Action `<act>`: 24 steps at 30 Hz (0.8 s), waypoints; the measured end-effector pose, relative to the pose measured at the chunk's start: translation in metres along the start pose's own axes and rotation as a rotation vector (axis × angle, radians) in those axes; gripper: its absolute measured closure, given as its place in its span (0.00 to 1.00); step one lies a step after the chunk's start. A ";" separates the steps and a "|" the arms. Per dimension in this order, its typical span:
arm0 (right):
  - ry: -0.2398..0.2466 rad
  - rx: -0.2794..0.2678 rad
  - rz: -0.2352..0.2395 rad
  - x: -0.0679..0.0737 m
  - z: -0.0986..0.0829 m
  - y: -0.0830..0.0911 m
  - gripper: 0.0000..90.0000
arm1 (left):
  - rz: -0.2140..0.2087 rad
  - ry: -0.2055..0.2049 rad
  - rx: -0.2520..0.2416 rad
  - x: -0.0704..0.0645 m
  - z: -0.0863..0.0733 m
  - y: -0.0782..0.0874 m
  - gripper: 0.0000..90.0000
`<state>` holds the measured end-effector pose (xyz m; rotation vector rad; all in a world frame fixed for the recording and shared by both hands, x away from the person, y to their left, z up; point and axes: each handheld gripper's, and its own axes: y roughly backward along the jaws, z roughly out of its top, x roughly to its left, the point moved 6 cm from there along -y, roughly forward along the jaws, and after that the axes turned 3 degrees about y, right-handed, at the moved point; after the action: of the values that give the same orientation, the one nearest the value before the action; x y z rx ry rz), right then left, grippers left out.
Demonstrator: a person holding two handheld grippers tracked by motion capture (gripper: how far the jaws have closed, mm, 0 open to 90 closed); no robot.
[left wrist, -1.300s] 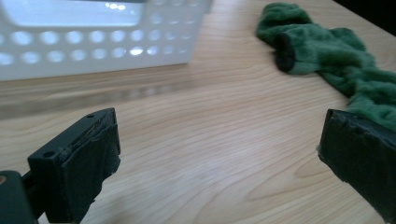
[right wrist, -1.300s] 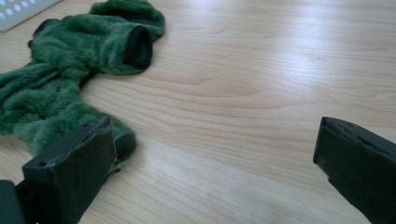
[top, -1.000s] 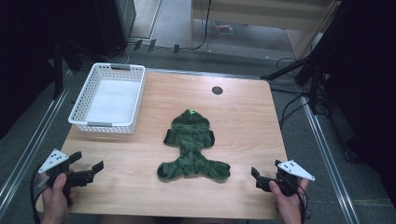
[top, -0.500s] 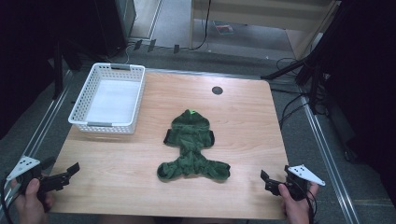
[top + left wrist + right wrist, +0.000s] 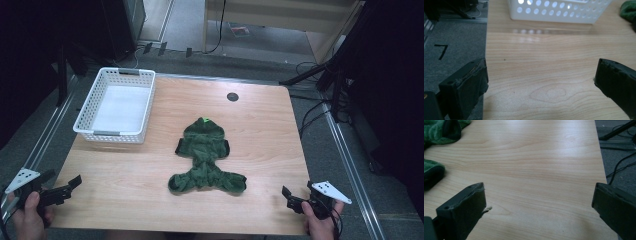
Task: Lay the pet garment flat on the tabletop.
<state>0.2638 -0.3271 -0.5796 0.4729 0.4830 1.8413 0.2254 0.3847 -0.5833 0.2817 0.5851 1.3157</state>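
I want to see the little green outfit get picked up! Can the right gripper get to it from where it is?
Probably yes. The right gripper is open at the table's near right corner, and only bare wood lies between it and the green garment spread flat mid-table. The white basket sits far off to the left, out of the way.

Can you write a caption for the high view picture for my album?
Small green fleece garment lies flat mid-table beside a white plastic basket, both open grippers waiting at the near edge.
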 end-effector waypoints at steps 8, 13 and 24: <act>0.001 -0.019 -0.012 -0.001 0.002 -0.002 0.00 | -0.003 -0.009 0.034 -0.001 -0.001 -0.005 0.00; -0.014 -0.009 -0.003 -0.001 0.002 -0.003 0.00 | -0.005 -0.004 0.039 -0.001 -0.001 -0.006 0.00; -0.023 -0.002 -0.001 -0.002 0.002 -0.004 0.00 | -0.007 -0.002 0.046 -0.001 -0.002 -0.006 0.00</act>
<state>0.2692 -0.3279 -0.5802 0.4920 0.4663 1.8334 0.2296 0.3824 -0.5877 0.3185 0.6152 1.2961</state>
